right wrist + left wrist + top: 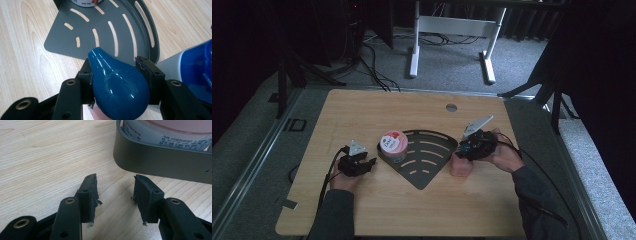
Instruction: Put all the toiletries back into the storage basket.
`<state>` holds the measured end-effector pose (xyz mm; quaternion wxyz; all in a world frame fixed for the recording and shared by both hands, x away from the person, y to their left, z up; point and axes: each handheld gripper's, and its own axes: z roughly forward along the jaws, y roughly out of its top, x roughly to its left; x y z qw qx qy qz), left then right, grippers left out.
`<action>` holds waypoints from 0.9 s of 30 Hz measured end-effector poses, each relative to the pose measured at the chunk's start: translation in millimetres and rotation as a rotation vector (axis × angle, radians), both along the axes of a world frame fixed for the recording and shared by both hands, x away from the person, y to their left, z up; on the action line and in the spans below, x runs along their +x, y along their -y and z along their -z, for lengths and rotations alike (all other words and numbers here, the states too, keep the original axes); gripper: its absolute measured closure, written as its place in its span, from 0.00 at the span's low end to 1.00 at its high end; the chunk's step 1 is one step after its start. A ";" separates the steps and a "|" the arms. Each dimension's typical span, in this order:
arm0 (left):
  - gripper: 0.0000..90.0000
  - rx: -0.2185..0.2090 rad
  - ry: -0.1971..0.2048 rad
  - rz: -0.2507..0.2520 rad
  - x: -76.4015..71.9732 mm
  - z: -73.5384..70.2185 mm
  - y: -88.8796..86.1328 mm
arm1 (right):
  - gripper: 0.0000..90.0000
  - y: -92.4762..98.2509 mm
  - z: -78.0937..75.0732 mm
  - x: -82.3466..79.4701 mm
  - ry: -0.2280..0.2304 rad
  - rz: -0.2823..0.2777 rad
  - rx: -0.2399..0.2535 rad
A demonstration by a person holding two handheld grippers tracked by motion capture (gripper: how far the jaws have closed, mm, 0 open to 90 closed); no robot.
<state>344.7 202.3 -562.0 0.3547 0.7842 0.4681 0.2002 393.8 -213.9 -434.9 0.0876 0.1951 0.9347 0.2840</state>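
— What is closest to you now?

— In the right gripper view, a glossy blue pear-shaped object [117, 85] sits between my right jaws. I think it is a bulb or the top of a bottle, but I cannot say which. The pads touch it on both sides at a middle width, so my right gripper [117, 75] has hold of it. In the high view this gripper [475, 145] is at the right corner of the grey quarter-round slotted tray [424, 172], above a pink block [461, 167] on the desk [362, 107].

— And the left one?

— My left gripper [115, 192] is about half open and holds nothing. It lies low on the desk, and its jaws point at the outer wall of the tray [160, 165], near it but apart. A round tub with a pink lid [392, 142] stands in the left corner of the tray.

— What could go wrong?

— The blue surface is smooth and narrows toward the tip. If I tilt or pull quickly, I judge it can slide forward out of the pads and fall on the tray or the desk. Also the left jaws are near the tray wall; a small push there could shift the tray, and the tub with it.
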 end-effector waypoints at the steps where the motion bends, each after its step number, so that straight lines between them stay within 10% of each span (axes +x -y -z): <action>1: 0.60 0.000 0.000 0.000 0.0 0.0 0.0 | 0.59 0.4 -0.2 0.3 -0.003 0.002 0.000; 27: 0.60 -0.001 0.000 0.001 0.0 0.0 0.1 | 0.60 -8.3 -1.6 -7.7 -0.004 -0.024 -0.016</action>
